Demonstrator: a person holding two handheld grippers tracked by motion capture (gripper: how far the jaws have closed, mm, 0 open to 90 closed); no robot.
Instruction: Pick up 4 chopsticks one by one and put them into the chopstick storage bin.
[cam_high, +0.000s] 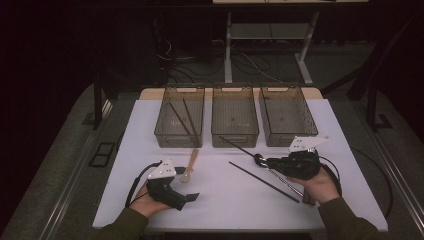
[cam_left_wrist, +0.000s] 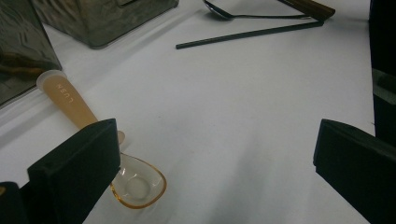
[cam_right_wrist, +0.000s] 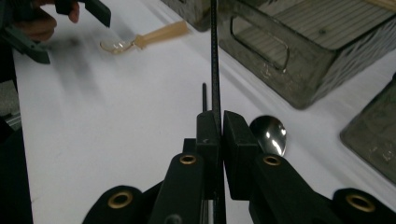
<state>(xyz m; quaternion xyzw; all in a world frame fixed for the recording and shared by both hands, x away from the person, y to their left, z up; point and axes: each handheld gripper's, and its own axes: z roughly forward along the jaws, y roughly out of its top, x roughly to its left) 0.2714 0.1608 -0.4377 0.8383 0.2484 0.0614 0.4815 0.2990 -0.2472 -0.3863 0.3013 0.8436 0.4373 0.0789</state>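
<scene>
While the left gripper (cam_high: 192, 197) rests spread at the near left of the table (cam_high: 225, 195), the right gripper (cam_right_wrist: 217, 122) pinches a black chopstick (cam_right_wrist: 215, 56) near the centre bin (cam_high: 234, 116).

Room is dark; the light falls mainly on the desk (cam_high: 150, 130), which has a white top with a strip of bare wood along its far edge. The desk stands on a grey floor (cam_high: 60, 150) (carpet-like, though the texture is hard to tell). A metal rail (cam_high: 80, 165) runs along the floor beside the desk's left edge, another along the right. Beyond the far edge stands a second table (cam_high: 270, 30) with pale legs and a lower shelf. Loose dark cables (cam_high: 185, 62) lie tangled on the floor near its legs. Dark stand legs (cam_high: 97, 100) rise at the far left corner and the far right. The back of the room is black.
</scene>
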